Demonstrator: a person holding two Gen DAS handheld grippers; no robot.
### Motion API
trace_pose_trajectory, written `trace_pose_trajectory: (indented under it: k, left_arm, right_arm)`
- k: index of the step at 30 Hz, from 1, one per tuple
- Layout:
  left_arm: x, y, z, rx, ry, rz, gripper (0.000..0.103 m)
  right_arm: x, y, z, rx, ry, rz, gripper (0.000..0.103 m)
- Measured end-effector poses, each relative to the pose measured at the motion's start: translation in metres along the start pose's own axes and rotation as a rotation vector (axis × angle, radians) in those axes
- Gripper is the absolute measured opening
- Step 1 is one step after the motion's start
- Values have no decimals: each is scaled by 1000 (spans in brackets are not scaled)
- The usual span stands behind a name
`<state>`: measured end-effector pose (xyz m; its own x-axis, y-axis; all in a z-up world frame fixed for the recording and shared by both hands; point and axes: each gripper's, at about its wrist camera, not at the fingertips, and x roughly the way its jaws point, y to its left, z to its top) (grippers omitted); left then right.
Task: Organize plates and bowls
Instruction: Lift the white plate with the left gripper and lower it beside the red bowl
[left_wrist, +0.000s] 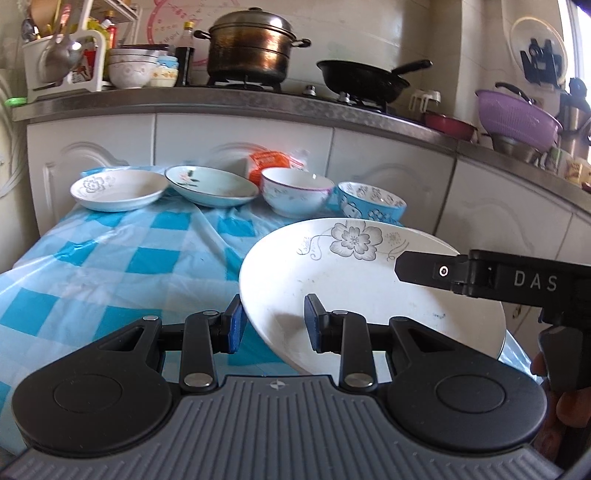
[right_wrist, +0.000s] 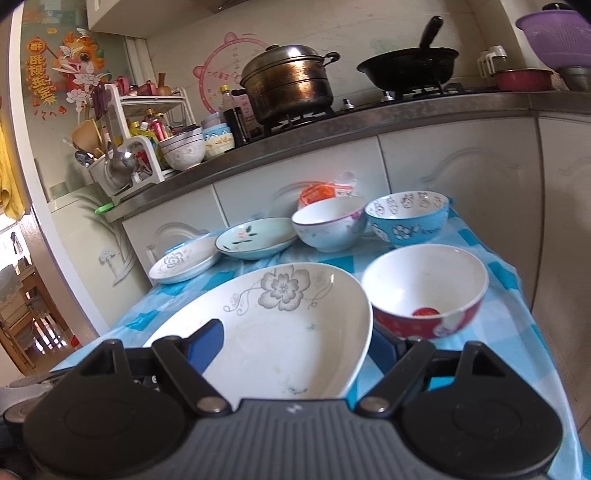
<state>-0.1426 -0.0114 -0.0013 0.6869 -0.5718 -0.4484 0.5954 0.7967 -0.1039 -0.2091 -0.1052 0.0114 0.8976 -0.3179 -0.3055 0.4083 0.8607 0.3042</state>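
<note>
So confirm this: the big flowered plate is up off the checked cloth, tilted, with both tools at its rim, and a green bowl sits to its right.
Nearly. The bowl is red outside, not green, as the right wrist view shows. The plate, cloth and both tools are as stated.

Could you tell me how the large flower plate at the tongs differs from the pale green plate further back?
The large flower plate is white with a grey flower, while the pale green plate has a pink one. The flower plate looks bigger, though it is nearer the camera. It sits tilted between the pads of the left tongs and right tongs, whereas the green plate rests on the checked cloth, overlapping a neighbouring plate's rim. Both are shallow and empty.
</note>
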Motion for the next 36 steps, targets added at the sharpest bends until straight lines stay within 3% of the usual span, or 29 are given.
trace_pose_trajectory:
  k: [36]
  left_arm:
    - [21,-5,-14,51,99,5,35]
  right_arm:
    - [14,-24,-30,30,105,-22,83]
